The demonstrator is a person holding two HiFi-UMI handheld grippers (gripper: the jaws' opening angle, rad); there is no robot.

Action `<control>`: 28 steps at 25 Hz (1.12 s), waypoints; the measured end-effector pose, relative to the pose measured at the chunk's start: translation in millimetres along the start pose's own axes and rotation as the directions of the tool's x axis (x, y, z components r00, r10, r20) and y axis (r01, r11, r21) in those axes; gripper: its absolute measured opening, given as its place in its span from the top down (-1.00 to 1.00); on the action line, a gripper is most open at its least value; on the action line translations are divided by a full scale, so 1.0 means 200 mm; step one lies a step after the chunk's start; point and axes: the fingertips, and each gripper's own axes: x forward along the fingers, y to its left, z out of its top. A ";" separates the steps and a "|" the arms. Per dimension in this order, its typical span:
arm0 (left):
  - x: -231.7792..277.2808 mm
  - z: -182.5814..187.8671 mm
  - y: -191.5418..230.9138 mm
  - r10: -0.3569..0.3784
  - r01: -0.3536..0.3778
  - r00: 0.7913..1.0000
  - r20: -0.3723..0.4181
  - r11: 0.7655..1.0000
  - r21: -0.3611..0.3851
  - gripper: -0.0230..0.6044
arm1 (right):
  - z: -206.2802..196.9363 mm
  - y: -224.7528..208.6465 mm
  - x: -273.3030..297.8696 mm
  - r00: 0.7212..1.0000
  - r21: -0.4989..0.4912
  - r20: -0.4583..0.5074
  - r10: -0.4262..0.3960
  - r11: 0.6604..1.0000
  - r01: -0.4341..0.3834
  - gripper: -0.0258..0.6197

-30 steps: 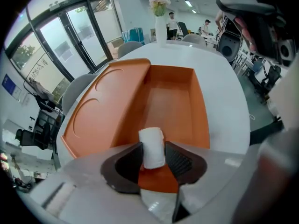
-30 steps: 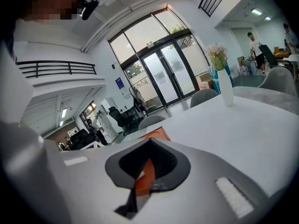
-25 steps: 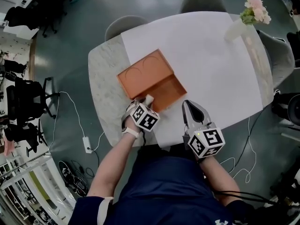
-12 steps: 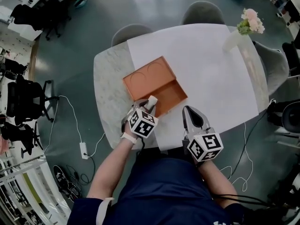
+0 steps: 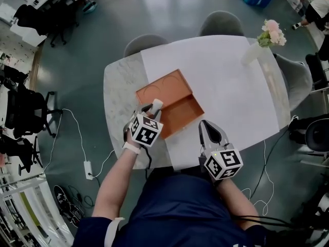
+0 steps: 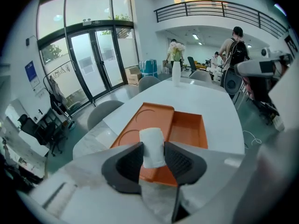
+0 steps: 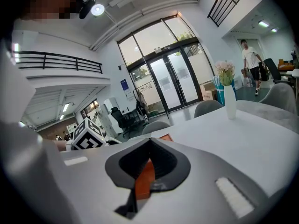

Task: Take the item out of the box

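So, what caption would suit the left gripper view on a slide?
Dark fingers pinch a small white item in front of the open orange box on the table.

Overhead, two low views; shared box point(image 5: 165, 92)

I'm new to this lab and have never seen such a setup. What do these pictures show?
There is no robot here: a person holds a two-jaw gripper in each hand. The head view looks down from a camera on the person's head. The other two views ride on the grippers and look along their jaws. On the table lies a white sheet with an open orange box and a vase of flowers. The left gripper clamps a small white item above the box's near edge. The right gripper is shut and empty, near the table's front edge.
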 end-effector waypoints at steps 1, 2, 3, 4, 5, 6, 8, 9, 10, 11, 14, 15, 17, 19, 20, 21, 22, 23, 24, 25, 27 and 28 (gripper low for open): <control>0.00 0.01 0.03 0.006 -0.006 1.000 0.002 1.000 0.001 0.44 | 0.00 0.00 0.00 1.000 -0.002 -0.001 -0.001 1.000 0.001 0.92; 0.01 0.02 0.05 0.013 -0.013 1.000 0.003 1.000 0.003 0.44 | 0.00 0.00 0.00 1.000 -0.002 -0.003 -0.002 1.000 0.002 0.92; 0.02 0.03 0.07 0.019 -0.019 1.000 0.004 1.000 0.005 0.44 | 0.00 -0.01 0.00 1.000 -0.002 -0.004 -0.004 1.000 0.004 0.92; 0.03 0.04 0.10 0.026 -0.026 1.000 0.003 1.000 0.007 0.44 | 0.00 -0.01 0.00 1.000 -0.002 -0.006 -0.006 1.000 0.006 0.92; 0.04 0.05 0.12 0.033 -0.033 0.999 0.002 0.999 0.009 0.44 | 0.00 -0.02 0.00 1.000 -0.002 -0.007 -0.008 1.000 0.008 0.92; 0.05 0.06 0.14 0.041 -0.041 0.999 0.000 0.999 0.014 0.44 | 0.00 -0.02 0.00 1.000 -0.002 -0.008 -0.010 1.000 0.010 0.92; 0.08 0.06 0.19 0.058 -0.057 0.998 -0.006 0.998 0.035 0.44 | 0.00 -0.03 -0.01 1.000 0.000 -0.010 -0.015 1.000 0.015 0.92; 0.10 0.06 0.21 0.065 -0.064 0.998 -0.011 0.997 0.048 0.44 | 0.00 -0.04 -0.01 1.000 0.001 -0.011 -0.018 1.000 0.018 0.92; 0.12 0.06 0.22 0.069 -0.068 0.997 -0.017 0.996 0.059 0.44 | 0.00 -0.05 -0.01 1.000 0.003 -0.013 -0.022 1.000 0.023 0.92; 0.14 0.06 0.23 0.070 -0.068 0.997 -0.024 0.995 0.067 0.44 | -0.01 -0.06 -0.01 1.000 0.005 -0.014 -0.027 1.000 0.027 0.92; 0.19 0.04 0.26 0.065 -0.062 0.997 -0.047 0.996 0.071 0.44 | -0.02 -0.07 -0.02 0.999 0.012 -0.020 -0.039 0.999 0.039 0.92; 0.21 0.03 0.27 0.063 -0.059 0.997 -0.055 0.996 0.071 0.44 | -0.02 -0.07 -0.02 0.999 0.013 -0.021 -0.042 0.999 0.042 0.92; 0.25 0.02 0.27 0.053 -0.048 0.996 -0.071 0.996 0.069 0.44 | -0.03 -0.08 -0.03 0.999 0.016 -0.024 -0.048 0.999 0.049 0.92; 0.28 0.01 0.27 0.043 -0.038 0.996 -0.079 0.997 0.066 0.44 | -0.03 -0.09 -0.03 0.998 0.020 -0.026 -0.054 0.998 0.055 0.92; 0.29 0.01 0.27 0.040 -0.035 0.996 -0.078 0.997 0.064 0.44 | -0.04 -0.10 -0.03 0.998 0.022 -0.027 -0.057 0.998 0.057 0.92; 0.30 0.01 0.27 0.039 -0.034 0.996 -0.076 0.997 0.063 0.44 | -0.04 -0.10 -0.03 0.998 0.023 -0.027 -0.058 0.998 0.059 0.92; 0.31 0.02 0.27 0.039 -0.035 0.996 -0.074 0.997 0.065 0.44 | -0.04 -0.10 -0.03 0.998 0.024 -0.028 -0.060 0.998 0.061 0.92; 0.31 0.02 0.27 0.042 -0.037 0.996 -0.074 0.997 0.070 0.44 | -0.04 -0.11 -0.03 0.998 0.026 -0.027 -0.062 0.998 0.062 0.92; 0.32 0.03 0.27 0.046 -0.040 0.996 -0.075 0.996 0.078 0.43 | -0.04 -0.11 -0.03 0.998 0.027 -0.027 -0.063 0.998 0.064 0.92; 0.32 0.03 0.26 0.051 -0.044 0.996 -0.076 0.995 0.086 0.42 | -0.04 -0.11 -0.04 0.998 0.028 -0.025 -0.065 0.997 0.065 0.92; 0.32 0.03 0.26 0.060 -0.053 0.995 -0.075 0.994 0.092 0.39 | -0.03 -0.11 -0.04 0.998 0.029 -0.023 -0.066 0.997 0.067 0.92; 0.32 0.03 0.26 0.065 -0.058 0.995 -0.074 0.994 0.090 0.34 | -0.03 -0.10 -0.04 0.998 0.028 -0.022 -0.065 0.997 0.066 0.92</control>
